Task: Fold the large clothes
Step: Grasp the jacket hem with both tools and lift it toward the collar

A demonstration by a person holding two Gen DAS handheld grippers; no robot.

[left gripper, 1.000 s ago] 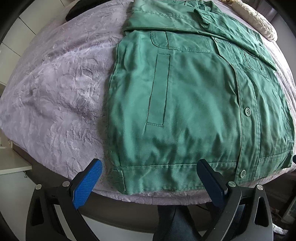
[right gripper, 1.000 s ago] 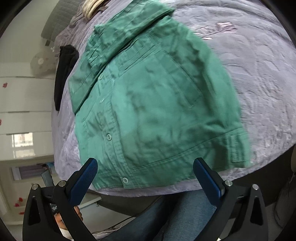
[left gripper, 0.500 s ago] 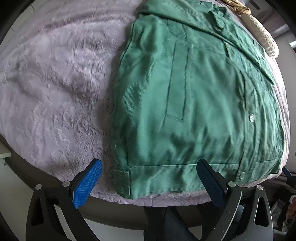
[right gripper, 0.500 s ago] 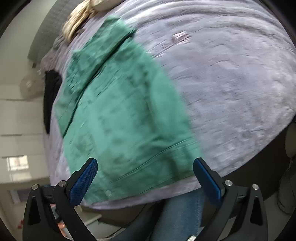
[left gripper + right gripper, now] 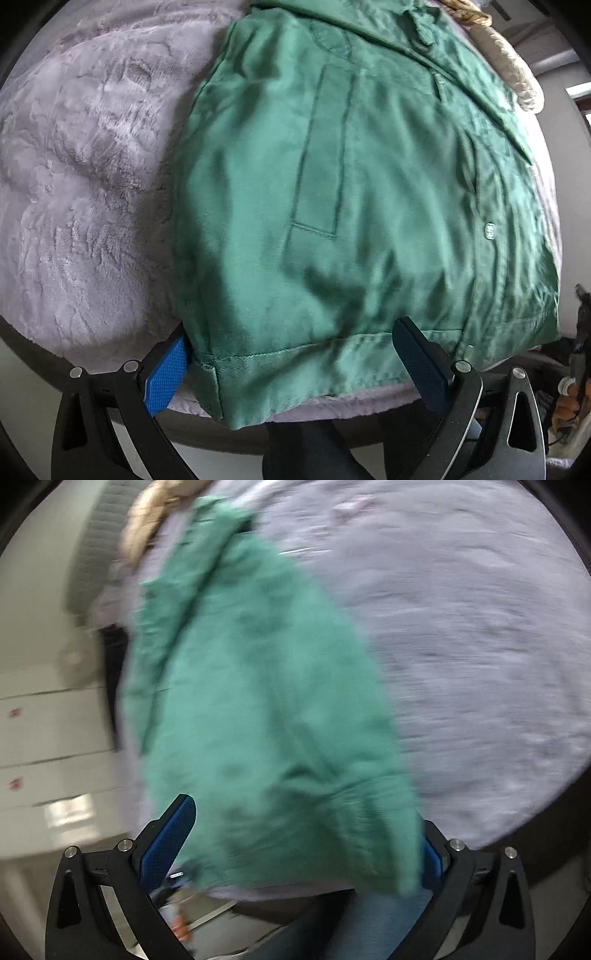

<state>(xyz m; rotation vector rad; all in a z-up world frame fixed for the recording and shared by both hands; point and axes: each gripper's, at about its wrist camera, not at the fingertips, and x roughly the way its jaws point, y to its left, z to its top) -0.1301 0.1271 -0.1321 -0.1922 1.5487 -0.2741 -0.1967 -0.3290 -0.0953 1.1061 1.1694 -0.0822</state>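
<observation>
Both claws, L (image 5: 291, 354) & R (image 5: 303, 838), now straddle jacket (image 5: 351, 184) hem

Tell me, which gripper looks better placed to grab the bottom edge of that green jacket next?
Probably the left gripper: its open fingers straddle the green jacket hem corner in a sharp view. The right gripper view is motion-blurred.

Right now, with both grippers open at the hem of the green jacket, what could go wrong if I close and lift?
1. The green jacket hem hangs over the bed edge, so the left gripper might pinch just the top layer.
2. The right wrist view is blurred, so the right gripper may close off target.
3. The folded-in sleeve near the collar could slide loose when lifted.
</observation>
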